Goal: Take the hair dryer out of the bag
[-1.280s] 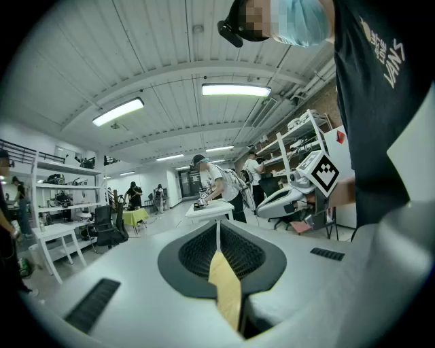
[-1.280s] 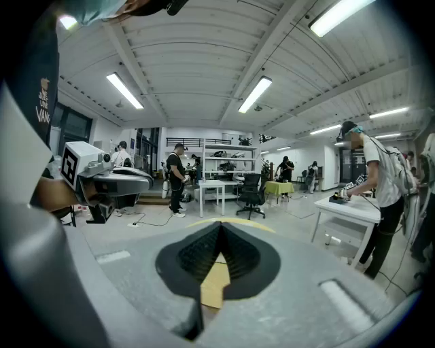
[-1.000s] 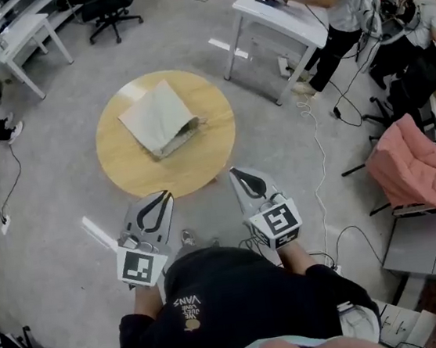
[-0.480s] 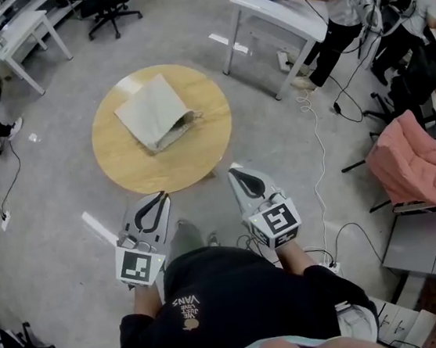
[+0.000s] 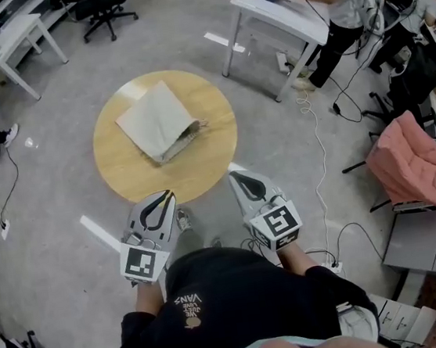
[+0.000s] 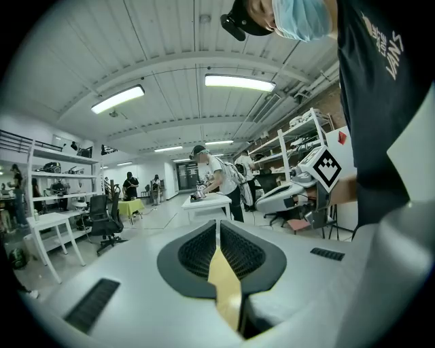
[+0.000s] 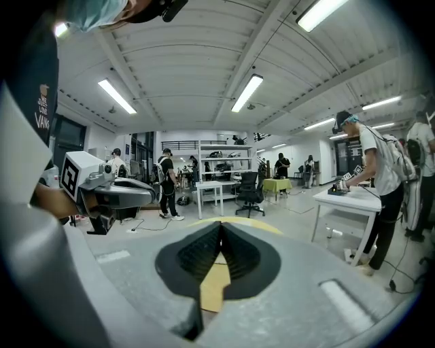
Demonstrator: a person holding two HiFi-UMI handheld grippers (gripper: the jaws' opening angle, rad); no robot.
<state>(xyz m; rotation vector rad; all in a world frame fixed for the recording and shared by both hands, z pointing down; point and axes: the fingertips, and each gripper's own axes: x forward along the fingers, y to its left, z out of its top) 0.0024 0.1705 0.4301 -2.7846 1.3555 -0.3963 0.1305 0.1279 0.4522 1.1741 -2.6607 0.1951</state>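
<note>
A grey concrete floor (image 5: 46,190) surrounds a round wooden table (image 5: 130,168), with white desks (image 5: 281,16) and a black office chair (image 5: 106,2) beyond it, a pink-draped chair (image 5: 410,165) alongside, cables (image 5: 318,141) trailing across the floor, and long strip lights (image 6: 239,82) on the ceiling.

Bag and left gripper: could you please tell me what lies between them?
Only a bare strip of the table lies between the bag and the left gripper, as the head view shows.

open lab workshop, white workbenches (image 5: 277,16), storage shelving (image 7: 217,160), office chairs (image 5: 106,0), floor cables (image 5: 323,160)
</note>
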